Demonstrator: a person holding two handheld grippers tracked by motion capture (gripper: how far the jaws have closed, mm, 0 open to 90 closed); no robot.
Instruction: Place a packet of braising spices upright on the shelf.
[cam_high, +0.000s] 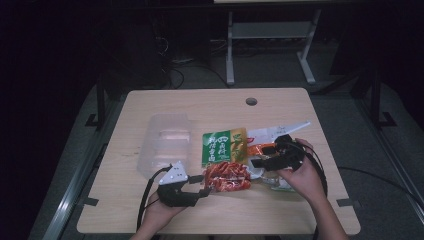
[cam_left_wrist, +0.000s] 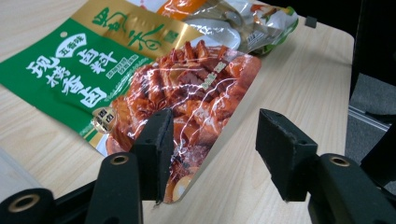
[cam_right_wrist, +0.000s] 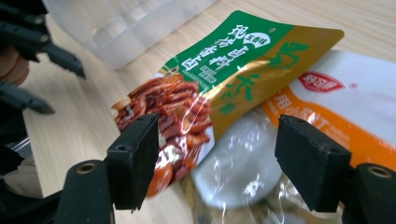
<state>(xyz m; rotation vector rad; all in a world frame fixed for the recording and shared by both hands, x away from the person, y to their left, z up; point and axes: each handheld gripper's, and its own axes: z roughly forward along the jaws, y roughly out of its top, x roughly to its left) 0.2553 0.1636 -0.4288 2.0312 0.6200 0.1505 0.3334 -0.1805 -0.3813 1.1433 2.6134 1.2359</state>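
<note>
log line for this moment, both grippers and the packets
left gripper: open, at corner of green-and-red packet | right gripper: open, over orange-and-white packet | clear tray: empty

Green-and-gold packet (cam_left_wrist: 88, 60) showing white Chinese characters 现捞香卤 and 五香味 卤料, orange-and-white packet (cam_right_wrist: 345, 102) bearing a red oval logo, lettering too blurred to read

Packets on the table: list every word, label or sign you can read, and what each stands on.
"现捞香卤", large white characters on the green packet.
"五香味", white oval badge, same packet.
"卤料", beside that badge.
Gold brush characters on its gold band: too stylised to read.
Small white lines under "卤料": too small.
Red oval logo on the orange-and-white packet: blurred, unreadable.
Clear packet under the right gripper: no text readable.
</note>
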